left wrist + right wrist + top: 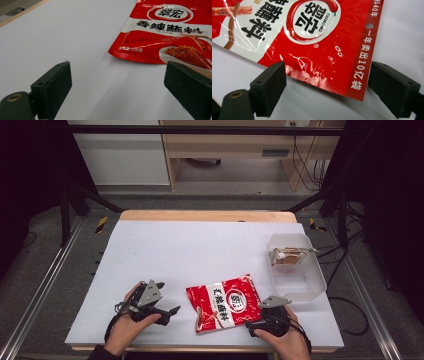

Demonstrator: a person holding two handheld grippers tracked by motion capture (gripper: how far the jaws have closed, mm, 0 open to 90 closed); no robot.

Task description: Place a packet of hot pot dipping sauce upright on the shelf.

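Now the red packet [224, 303] lies near the worktop's [200, 245] front edge; the right gripper [327, 75], jaws spread, straddles its corner, the left gripper [167, 312] spread beside it.

Item: one red seasoning packet [223, 303], sealed foil-type pouch, glossy, with a white band carrying black characters, a round white logo, and a picture of red-brown powder at one end. It lies flat on the white bench [190, 250], face up, turned slightly askew to the bench's edges. Position: near the front edge, a little right of centre, well clear of the back edge. One short end lifts slightly off the surface, with light creasing along that seam.
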